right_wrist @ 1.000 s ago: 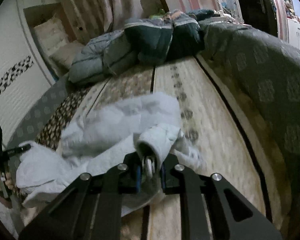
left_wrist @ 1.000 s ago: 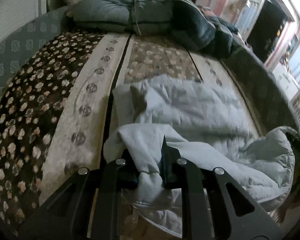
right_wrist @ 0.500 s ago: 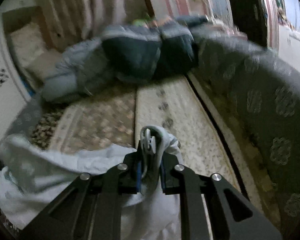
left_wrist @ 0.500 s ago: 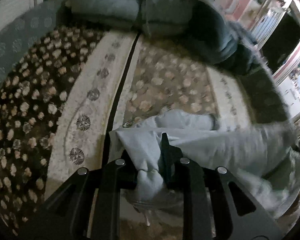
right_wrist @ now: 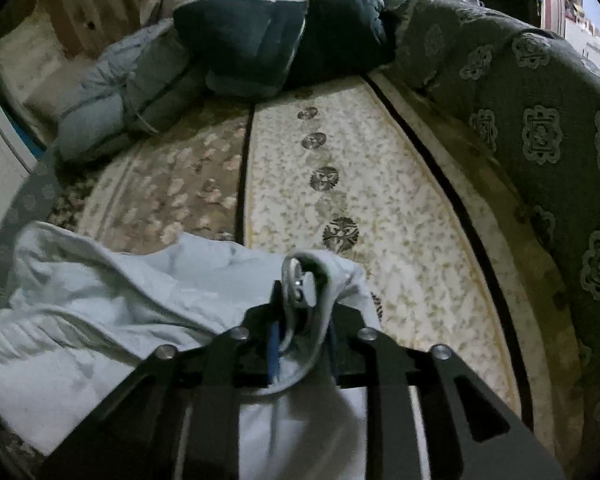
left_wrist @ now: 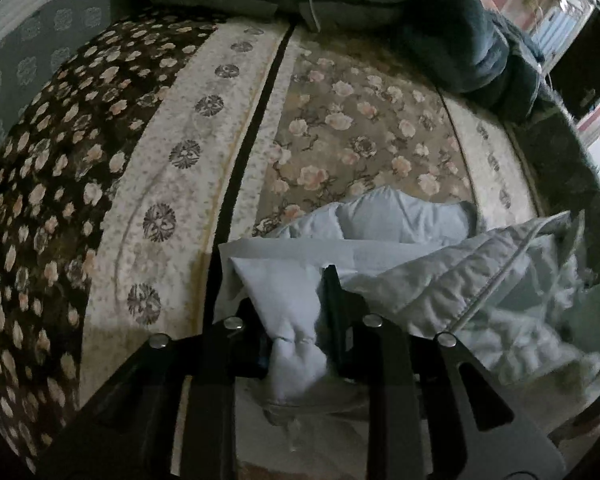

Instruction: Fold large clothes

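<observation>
**Pale quilted jacket pinched at two points over the patterned bed**

The pale blue quilted jacket (left_wrist: 440, 280) lies bunched on the floral bedspread (left_wrist: 360, 140), filling the lower right of the left wrist view from about 3 to 6 o'clock. A gathered, cuff-like fold of it is clamped between the fingers of the left hand-held gripper (left_wrist: 296, 320), which is closed tight on the cloth at 6 o'clock. In the right wrist view the jacket (right_wrist: 100, 312) spreads from 6 round to 9 o'clock, and the right hand-held gripper (right_wrist: 300, 312) is closed on a rolled edge of it; a metal zip pull (right_wrist: 294, 280) sticks up just above the fingers. The jacket's far edge rests on the bedspread (right_wrist: 380, 180). At 12 o'clock in both views sits a heap of dark and grey-blue quilts (right_wrist: 240, 40). A grey medallion-patterned cover (right_wrist: 540, 120) rises along the bed's side from 1 to 4 o'clock.
</observation>
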